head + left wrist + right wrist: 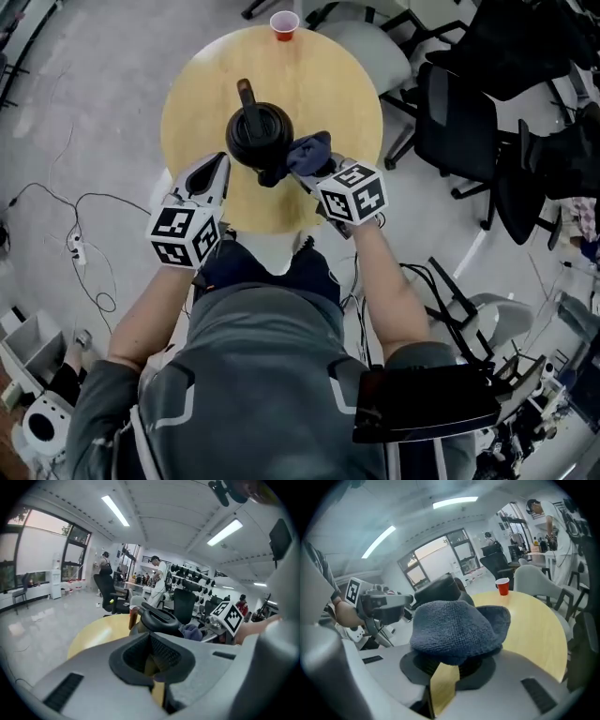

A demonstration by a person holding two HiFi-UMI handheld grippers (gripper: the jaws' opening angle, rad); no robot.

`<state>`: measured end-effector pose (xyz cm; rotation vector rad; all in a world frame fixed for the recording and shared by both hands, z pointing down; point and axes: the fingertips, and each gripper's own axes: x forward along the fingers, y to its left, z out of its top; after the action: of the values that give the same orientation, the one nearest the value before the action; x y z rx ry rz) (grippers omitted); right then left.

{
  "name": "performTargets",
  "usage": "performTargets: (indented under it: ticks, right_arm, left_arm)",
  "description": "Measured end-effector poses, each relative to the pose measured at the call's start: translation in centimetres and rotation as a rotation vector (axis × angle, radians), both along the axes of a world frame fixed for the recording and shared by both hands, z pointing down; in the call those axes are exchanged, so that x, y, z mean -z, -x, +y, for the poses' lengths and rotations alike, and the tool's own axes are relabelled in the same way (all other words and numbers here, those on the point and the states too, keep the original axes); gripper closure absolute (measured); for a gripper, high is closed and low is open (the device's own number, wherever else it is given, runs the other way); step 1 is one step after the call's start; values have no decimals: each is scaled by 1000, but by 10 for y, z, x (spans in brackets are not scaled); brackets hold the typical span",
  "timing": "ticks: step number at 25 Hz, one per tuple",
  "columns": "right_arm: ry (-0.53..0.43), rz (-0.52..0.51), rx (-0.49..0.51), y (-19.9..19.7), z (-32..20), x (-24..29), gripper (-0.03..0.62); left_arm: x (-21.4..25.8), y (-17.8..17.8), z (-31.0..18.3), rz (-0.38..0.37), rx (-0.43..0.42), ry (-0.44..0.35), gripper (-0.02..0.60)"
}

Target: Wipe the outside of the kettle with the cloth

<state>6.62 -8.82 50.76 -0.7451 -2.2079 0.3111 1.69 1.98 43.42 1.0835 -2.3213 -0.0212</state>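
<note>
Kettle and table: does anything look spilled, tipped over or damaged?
Nothing stands out. The kettle stands upright on the round table, the red cup is upright at the far edge, and the right gripper holds the cloth at the kettle's side.

Cloth (pixel 457 630) is nubby, kettle (pixel 261 136) smooth plastic, table (pixel 328 94) smooth wood.

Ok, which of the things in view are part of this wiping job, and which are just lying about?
In the job:
kettle
cloth, clamped in the right gripper
left gripper, shut, beside the kettle

Just lying about:
red cup at the far edge of the table
black chairs
</note>
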Motion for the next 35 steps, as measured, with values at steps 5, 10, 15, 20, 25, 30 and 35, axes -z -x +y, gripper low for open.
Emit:
performTargets:
  ticks: [5, 10, 15, 20, 25, 30, 35]
  right_arm:
    - [-34, 31, 120, -7, 0, -38, 507]
    - [-23, 72, 145, -3, 4, -79, 506]
    - [-46, 84, 160, -2, 2, -102, 506]
    - [-70, 68, 176, -2, 2, -105, 506]
    - [-18, -31, 227, -8, -9, -38, 506]
    - [25, -159, 279, 4, -14, 45, 507]
    - [-48, -146, 366, 22, -7, 51, 507]
  left_arm:
    - [6, -27, 0, -4, 141, 10, 574]
    - [-1, -40, -3, -19, 180, 40, 572]
    - [-11, -43, -5, -13, 224, 48, 574]
    - [-7, -42, -11, -35, 252, 50, 574]
    - [5, -46, -11, -60, 273, 81, 574]
    - [27, -55, -19, -69, 291, 49, 572]
    - [37, -47, -28, -79, 258, 35, 574]
